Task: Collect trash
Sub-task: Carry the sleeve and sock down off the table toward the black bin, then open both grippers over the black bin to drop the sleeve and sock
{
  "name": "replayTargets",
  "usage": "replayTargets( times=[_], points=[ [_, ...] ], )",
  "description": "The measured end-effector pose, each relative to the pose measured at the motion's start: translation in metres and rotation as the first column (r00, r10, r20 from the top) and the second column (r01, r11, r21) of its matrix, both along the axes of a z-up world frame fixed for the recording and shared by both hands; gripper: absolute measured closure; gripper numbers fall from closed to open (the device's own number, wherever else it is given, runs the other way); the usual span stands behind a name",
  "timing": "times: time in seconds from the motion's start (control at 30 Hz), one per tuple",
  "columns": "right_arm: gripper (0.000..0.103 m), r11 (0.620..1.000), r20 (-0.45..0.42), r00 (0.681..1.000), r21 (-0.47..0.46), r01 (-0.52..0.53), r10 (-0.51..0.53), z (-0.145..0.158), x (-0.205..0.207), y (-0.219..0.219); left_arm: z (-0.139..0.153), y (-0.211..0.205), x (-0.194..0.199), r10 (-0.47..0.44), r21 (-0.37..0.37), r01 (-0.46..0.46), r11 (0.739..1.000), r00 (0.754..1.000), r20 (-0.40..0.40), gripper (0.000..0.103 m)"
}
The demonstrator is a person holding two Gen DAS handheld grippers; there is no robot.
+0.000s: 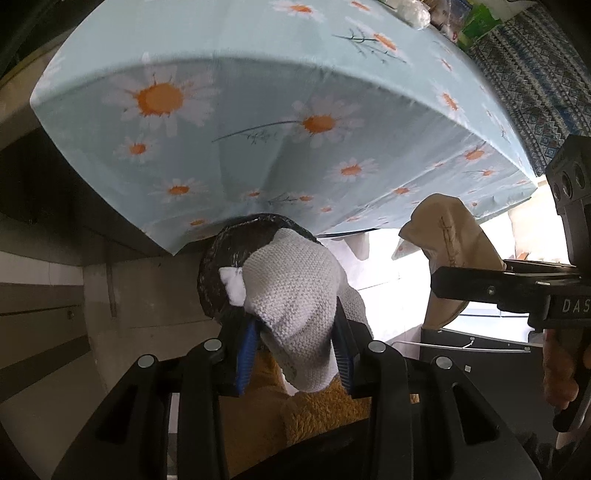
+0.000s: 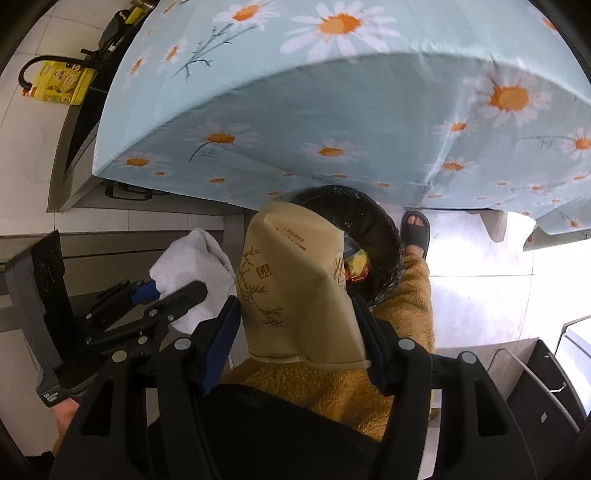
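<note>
My left gripper (image 1: 295,354) is shut on a white knitted cloth (image 1: 295,295) and holds it above a black-lined trash bin (image 1: 218,258) on the floor under the table. My right gripper (image 2: 295,339) is shut on a beige tissue pack with bamboo print (image 2: 295,280), held over the same bin (image 2: 384,236), which holds a yellow and red wrapper (image 2: 356,264). The tissue pack also shows in the left wrist view (image 1: 443,251), and the white cloth in the right wrist view (image 2: 195,266).
A table with a light-blue daisy tablecloth (image 1: 258,110) hangs over the bin. A foot in a dark slipper (image 2: 415,230) stands beside the bin. Orange fleece-clad legs (image 2: 402,314) are below the grippers. More items (image 1: 443,18) lie at the table's far end. A yellow box (image 2: 62,83) sits at left.
</note>
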State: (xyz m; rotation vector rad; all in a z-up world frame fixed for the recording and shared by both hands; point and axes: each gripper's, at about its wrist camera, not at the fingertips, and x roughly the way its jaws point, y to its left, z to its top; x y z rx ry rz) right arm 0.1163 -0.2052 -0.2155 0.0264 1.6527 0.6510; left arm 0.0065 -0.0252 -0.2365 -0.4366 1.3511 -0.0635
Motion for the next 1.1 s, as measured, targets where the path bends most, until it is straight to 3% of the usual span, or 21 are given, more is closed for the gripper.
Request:
replayTargets(
  times=[0.13,0.2,0.27,0.3,0.67,1.1],
  points=[
    [0.042,1.0,-0.01,1.0,0.004,0.0,0.0,-0.004,0.001,-0.002,-0.003,-0.002,0.001,0.014,-0.009,-0.014,1.0,1.0,-0.012,0.065],
    [0.041,1.0,-0.019,1.0,0.014,0.0,0.0,-0.006,0.002,-0.003,-0.004,-0.002,0.002,0.023,0.0,-0.023,1.0,1.0,-0.017,0.058],
    [0.017,0.998,-0.034,0.999,0.063,0.017,-0.015,-0.004,0.004,-0.005,-0.004,-0.001,0.004,0.032,0.048,-0.031,0.998,0.999,-0.018,0.034],
    [0.014,0.996,-0.032,0.999,0.08,0.031,-0.029,-0.002,0.005,-0.007,-0.004,0.0,0.004,0.043,0.063,-0.041,0.997,0.999,-0.021,0.03],
    [0.014,0.99,-0.019,0.997,0.123,0.075,-0.073,0.011,0.01,-0.022,0.007,0.013,0.002,0.101,0.066,-0.101,0.993,0.995,0.0,0.029],
    [0.014,0.984,0.064,0.992,0.152,0.095,-0.106,0.046,-0.005,-0.033,0.049,0.011,0.0,0.069,0.076,-0.077,0.994,0.992,0.103,0.029]
  ],
)
